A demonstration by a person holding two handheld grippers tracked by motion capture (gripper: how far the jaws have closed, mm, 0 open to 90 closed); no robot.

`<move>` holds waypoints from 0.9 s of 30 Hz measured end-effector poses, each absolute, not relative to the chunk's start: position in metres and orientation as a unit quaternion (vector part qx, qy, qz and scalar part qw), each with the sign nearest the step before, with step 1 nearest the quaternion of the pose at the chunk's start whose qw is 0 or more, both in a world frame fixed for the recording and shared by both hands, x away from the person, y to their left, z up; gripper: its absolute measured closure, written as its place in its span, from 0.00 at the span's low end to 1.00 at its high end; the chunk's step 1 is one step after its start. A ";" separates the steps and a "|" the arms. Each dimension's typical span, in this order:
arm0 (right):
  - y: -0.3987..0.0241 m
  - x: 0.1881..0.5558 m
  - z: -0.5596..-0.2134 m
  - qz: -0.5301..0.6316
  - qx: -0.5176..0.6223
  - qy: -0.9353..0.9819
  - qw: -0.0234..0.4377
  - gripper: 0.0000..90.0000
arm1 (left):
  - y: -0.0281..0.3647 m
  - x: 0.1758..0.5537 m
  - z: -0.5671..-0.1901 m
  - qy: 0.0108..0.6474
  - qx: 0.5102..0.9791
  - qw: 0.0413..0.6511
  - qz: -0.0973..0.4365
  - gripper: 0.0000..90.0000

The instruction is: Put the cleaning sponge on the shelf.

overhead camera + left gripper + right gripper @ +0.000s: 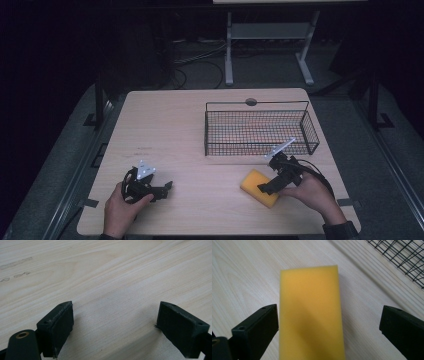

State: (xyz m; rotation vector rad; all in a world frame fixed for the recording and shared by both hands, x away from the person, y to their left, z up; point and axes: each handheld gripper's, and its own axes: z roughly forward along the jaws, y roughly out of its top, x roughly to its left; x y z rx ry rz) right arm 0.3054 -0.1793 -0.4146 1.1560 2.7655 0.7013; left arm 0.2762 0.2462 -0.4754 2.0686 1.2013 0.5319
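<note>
The yellow sponge (259, 188) lies flat on the pale wooden surface (200, 130), toward the person's right, in front of the black wire basket (260, 131) and apart from it. It is a rectangular block; in the high view its long axis runs on a diagonal, from an upper-left end, farther from the person, down to a lower-right end nearer the surface's front edge and the right hand (312, 192). In the right gripper view the sponge (310, 312) runs lengthwise straight away from the camera, along the direction the jaws point, with its far short edge square across the view and a corner of the basket (402, 257) at the upper right. The right claw (266, 188) is over the sponge's near end with its jaws spread wide. The sponge sits between them, close against the left-hand jaw in that view, though whether it touches there cannot be told, while a clear strip of bare wood separates it from the other jaw. The pads do not pinch it. The left claw (168, 187) rests low near the surface at the person's left, well apart from the sponge, held by the left hand (122, 207). In the left gripper view its jaws stand spread apart with bare wood (107, 285) between them, holding nothing.
</note>
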 end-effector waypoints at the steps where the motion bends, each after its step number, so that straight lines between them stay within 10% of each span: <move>1: -0.179 0.305 -0.415 0.226 0.377 0.898 0.033 0.02 | 0.246 0.276 -0.475 0.461 0.794 0.339 0.204 0.15; 27: -0.160 0.301 -0.432 0.197 0.337 0.921 0.014 0.02 | 0.246 0.276 -0.475 0.461 0.794 0.339 0.204 0.15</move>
